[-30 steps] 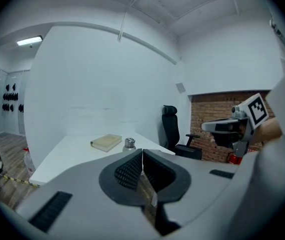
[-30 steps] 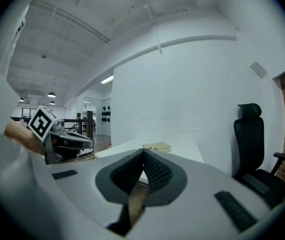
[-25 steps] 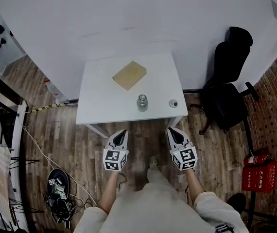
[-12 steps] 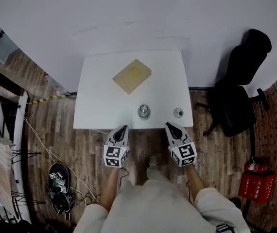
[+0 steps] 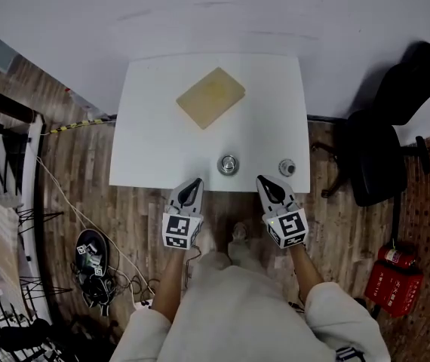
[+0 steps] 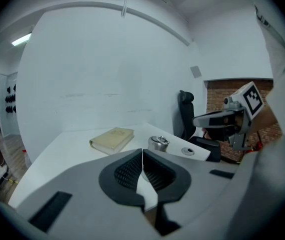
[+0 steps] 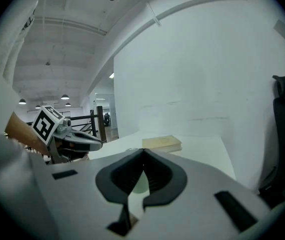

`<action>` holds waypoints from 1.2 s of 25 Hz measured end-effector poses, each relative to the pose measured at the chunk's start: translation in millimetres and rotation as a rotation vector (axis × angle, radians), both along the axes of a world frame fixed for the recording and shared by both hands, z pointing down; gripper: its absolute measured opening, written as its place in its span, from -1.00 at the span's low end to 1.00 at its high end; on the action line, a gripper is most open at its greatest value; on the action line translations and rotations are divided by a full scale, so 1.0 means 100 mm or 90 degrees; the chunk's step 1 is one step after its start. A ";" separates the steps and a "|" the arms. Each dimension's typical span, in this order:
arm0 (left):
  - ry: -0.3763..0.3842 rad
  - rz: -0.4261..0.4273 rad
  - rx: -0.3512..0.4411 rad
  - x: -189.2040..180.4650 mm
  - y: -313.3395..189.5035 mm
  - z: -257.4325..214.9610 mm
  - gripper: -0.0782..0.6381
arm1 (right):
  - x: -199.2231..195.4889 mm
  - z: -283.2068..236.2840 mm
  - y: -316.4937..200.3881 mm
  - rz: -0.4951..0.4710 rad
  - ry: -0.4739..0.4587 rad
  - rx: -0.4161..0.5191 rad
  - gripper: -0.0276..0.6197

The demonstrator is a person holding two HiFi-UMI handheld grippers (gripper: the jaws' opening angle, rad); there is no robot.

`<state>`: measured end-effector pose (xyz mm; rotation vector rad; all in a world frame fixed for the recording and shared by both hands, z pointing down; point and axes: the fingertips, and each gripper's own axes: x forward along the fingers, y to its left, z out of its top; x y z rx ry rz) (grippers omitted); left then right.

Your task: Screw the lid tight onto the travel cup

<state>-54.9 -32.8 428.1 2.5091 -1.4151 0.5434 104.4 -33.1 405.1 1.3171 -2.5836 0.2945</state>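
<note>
**Status: lid not yet on cup, nothing grasped**

The travel cup [image 5: 228, 164] is seen standing upright near the front edge of the white tabletop [image 5: 155, 142], with no lid on it. The lid [image 5: 287, 167] is found lying apart, to the right of the cup, along the same front edge. It has not been seated, so no threading is judged to have begun.

The left gripper [image 5: 192, 185] is held just in front of the cup and slightly to its left, off the tabletop edge. Its fingers [image 6: 127, 171] are pressed together with nothing between them. The right gripper [image 5: 263, 182] is held in front of the cup to its right, nearer the lid. Its fingers [image 7: 157, 176] are likewise pressed together and empty.

A tan book [image 5: 210, 96] is noted behind the cup, toward the wall.

Judged outstanding:
- The lid is to be picked up.
- It is to be set on the cup.
- The cup is to be steadied.
- The lid is to be turned tight.
</note>
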 end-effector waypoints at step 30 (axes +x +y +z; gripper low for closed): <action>0.067 0.132 -0.035 0.07 -0.04 0.86 -0.01 | -0.30 1.01 0.00 0.015 0.017 -0.084 -0.91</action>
